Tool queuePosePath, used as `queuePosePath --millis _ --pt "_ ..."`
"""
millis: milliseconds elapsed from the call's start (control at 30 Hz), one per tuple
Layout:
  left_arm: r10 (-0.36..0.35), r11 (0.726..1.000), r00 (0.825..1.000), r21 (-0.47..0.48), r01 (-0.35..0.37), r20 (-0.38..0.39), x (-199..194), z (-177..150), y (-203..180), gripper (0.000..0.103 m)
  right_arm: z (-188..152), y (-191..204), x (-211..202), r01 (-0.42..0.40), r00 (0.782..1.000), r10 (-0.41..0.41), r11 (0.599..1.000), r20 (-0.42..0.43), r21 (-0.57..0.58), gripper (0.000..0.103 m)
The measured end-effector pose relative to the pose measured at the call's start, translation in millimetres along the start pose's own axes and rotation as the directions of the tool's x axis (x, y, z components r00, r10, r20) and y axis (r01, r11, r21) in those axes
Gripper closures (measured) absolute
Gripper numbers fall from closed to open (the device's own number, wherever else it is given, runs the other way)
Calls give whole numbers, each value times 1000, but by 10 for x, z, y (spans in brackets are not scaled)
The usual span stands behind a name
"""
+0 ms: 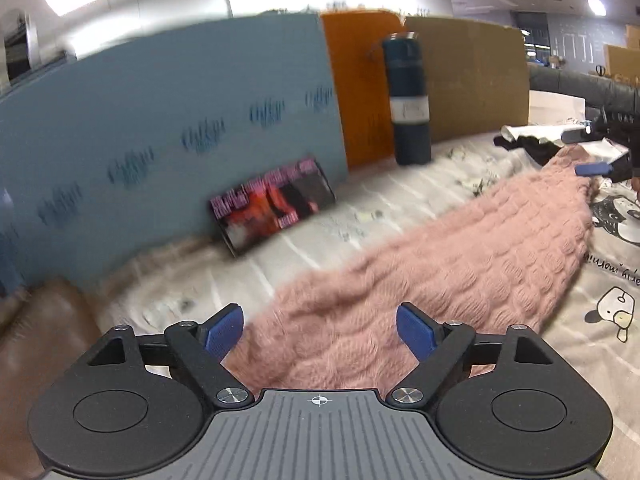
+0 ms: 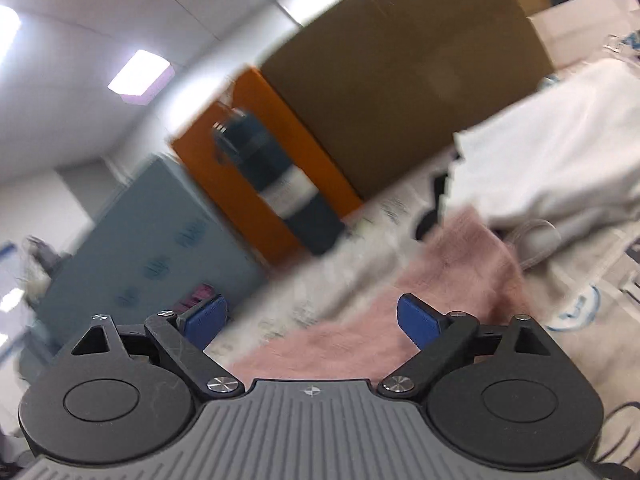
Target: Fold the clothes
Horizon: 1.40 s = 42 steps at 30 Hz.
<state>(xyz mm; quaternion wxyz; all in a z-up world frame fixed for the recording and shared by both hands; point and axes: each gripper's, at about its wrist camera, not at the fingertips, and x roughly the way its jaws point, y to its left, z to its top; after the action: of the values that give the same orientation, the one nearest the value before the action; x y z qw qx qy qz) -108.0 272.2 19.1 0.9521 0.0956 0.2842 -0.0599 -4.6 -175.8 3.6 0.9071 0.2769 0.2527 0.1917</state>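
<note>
My left gripper [image 1: 319, 330], jaws spread, hangs over the near end of the fuzzy pink knitted sweater [image 1: 460, 256]; its length runs toward my right gripper [image 1: 596, 160], also spread.

Left gripper [image 1: 319, 330]: grey ribbed housing, white crosshair mark at front centre. 2 black round hubs, each with flat circular cap. Black linkage arms with triangular cut-outs, silver pivot screws. 2 blue textured pads [image 1: 224, 330] on black fingers.

Right gripper [image 2: 310, 320]: same build: grey ribbed body, white crosshair, 2 black hubs, silver screws, blue pads [image 2: 416, 322]. Fine scratches on left hub and arm. Thin dark cable at lower right edge.
</note>
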Motion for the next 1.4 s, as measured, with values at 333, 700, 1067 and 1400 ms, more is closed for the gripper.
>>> queuePosePath --millis 333,700,1067,1400 --pt "12 1000 1000 0 -12 25 -17 -106 -28 85 -89 -92 7 45 999 -44 998 -27 38 11" --pt "23 999 977 27 -30 212 -611 -344 -566 92 -22 -40 56 27 999 -26 999 -38 38 13" --pt "33 999 963 11 -37 269 -933 -542 -817 94 -195 633 232 -242 937 262 964 -231 112 14" --pt "15 999 968 38 -25 250 -1057 -685 -958 94 -444 1065 383 -239 901 244 969 -358 57 72"
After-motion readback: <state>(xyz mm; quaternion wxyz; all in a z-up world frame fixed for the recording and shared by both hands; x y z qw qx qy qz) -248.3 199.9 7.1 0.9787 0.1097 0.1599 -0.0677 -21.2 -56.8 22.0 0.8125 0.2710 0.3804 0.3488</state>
